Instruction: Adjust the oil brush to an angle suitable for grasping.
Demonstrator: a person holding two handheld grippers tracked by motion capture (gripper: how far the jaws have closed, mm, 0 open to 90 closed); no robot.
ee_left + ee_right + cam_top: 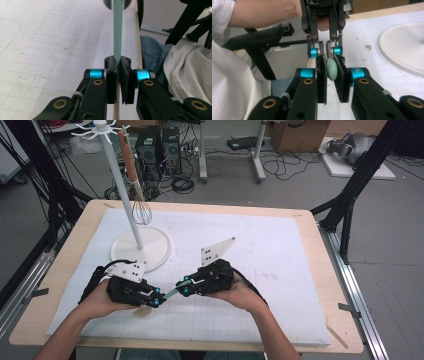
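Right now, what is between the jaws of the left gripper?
The left gripper is shut on a pale green utensil handle. The clamped stretch is covered by the pads; the far end sits in the right gripper.

Pale mint-green utensil [171, 292], slim & flat-handled w/ a wooden-coloured end [143, 311], is hanging above the white mat near the table's front edge, betw. the two grippers. It's lying roughly level, tilting a bit up toward the right in the high view. In the left gripper view its green shaft [117, 30] is running straight away from the jaws, pinched there. In the right gripper view its rounded green end [332, 69] is sitting betw. the pads.
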